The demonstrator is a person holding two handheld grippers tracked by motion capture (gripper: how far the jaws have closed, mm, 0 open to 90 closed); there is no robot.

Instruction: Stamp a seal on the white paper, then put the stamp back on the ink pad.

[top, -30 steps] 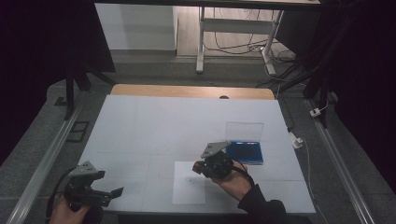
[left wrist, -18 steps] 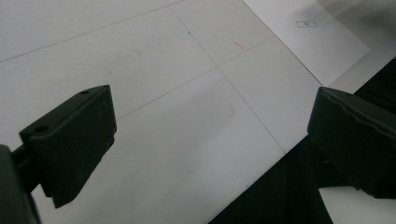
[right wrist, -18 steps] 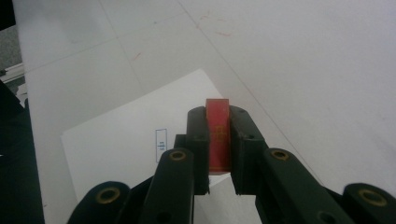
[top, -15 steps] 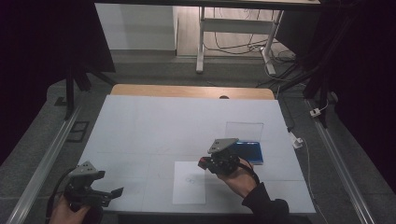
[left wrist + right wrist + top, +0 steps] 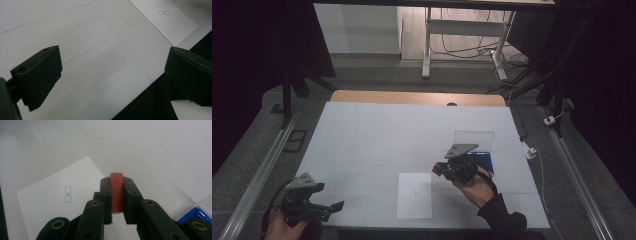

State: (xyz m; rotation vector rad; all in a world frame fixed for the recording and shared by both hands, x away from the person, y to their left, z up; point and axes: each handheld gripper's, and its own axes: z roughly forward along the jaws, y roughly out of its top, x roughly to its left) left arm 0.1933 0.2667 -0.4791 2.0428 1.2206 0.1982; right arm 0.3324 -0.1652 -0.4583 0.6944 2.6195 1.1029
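My right gripper (image 5: 117,183) is shut on a small red block (image 5: 117,192) with gold marks, held upright between the pads. In the high view the right gripper (image 5: 439,169) hovers just right of a white paper sheet (image 5: 414,195) that bears a small printed box (image 5: 67,194). A blue tray (image 5: 481,161) lies right behind that hand. My left gripper (image 5: 334,206) rests at the table's front left corner with its jaws wide apart and nothing between them. In the left gripper view the paper sheet (image 5: 165,20) lies far ahead.
A clear plastic lid (image 5: 473,138) lies beyond the blue tray. The white table top (image 5: 402,130) ends in a wooden strip (image 5: 417,97) at the back. Metal rails (image 5: 257,180) run along both sides. A white plug (image 5: 529,149) sits off the right edge.
My right hand has drifted to the right and slightly back, away from the paper sheet, with the red block still held. The left gripper has stayed put.
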